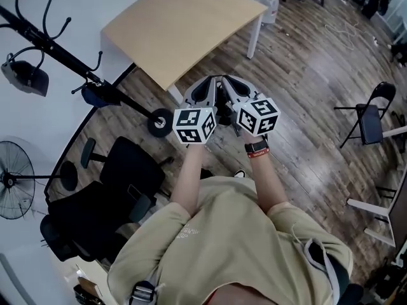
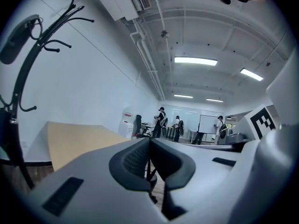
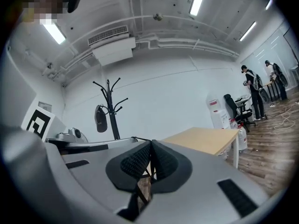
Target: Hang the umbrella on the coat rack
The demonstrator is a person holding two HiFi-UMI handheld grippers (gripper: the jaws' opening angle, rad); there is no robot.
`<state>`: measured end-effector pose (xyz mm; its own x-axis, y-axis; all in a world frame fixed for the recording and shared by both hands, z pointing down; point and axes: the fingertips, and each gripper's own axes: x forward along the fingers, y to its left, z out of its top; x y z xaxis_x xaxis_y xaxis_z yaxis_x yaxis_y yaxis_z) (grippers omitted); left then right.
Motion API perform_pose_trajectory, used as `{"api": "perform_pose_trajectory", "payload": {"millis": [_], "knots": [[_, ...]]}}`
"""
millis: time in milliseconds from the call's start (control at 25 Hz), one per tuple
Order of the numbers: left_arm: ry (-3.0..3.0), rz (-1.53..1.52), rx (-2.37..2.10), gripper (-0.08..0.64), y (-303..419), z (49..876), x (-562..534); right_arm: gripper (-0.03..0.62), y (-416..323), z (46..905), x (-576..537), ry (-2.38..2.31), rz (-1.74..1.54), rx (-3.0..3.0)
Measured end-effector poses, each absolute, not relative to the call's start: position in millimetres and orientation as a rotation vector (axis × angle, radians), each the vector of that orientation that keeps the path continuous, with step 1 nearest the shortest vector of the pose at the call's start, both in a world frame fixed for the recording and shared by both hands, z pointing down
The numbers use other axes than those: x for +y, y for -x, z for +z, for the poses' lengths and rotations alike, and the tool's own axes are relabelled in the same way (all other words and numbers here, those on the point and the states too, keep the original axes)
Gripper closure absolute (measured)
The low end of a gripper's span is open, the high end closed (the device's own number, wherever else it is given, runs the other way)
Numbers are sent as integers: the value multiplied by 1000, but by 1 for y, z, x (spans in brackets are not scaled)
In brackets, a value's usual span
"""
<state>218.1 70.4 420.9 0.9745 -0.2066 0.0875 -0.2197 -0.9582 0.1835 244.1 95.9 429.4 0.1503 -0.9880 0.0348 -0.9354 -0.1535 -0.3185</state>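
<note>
The black coat rack [image 1: 63, 53] leans across the upper left of the head view, and it also shows in the left gripper view [image 2: 18, 101] and the right gripper view [image 3: 111, 111]. A dark folded umbrella [image 1: 27, 76] hangs from one of its hooks, seen too as a dark shape [image 3: 100, 118] beside the pole and at the upper left [image 2: 16, 36]. I hold both grippers side by side at chest height, well right of the rack. The left gripper [image 1: 208, 89] [image 2: 149, 141] is shut on nothing. The right gripper [image 1: 234, 89] [image 3: 151, 144] is shut and holds nothing.
A light wooden table [image 1: 184, 24] stands just beyond the grippers. A black office chair [image 1: 108, 196] and a floor fan [image 1: 14, 180] are at the lower left. A folding chair [image 1: 372, 113] stands at the right. People [image 2: 161, 120] stand at the room's far end.
</note>
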Motion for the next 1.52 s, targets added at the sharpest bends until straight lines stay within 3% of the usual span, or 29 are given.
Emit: {"api": "perform_pose_trajectory", "payload": {"millis": [840, 1520], "knots": [[-2791, 52, -730, 537, -111, 425, -123, 574, -142, 437, -108, 1999, -493, 2217], [-2734, 39, -805, 537, -24, 434, -259, 574, -57, 444, -250, 1904, -530, 2280]]}}
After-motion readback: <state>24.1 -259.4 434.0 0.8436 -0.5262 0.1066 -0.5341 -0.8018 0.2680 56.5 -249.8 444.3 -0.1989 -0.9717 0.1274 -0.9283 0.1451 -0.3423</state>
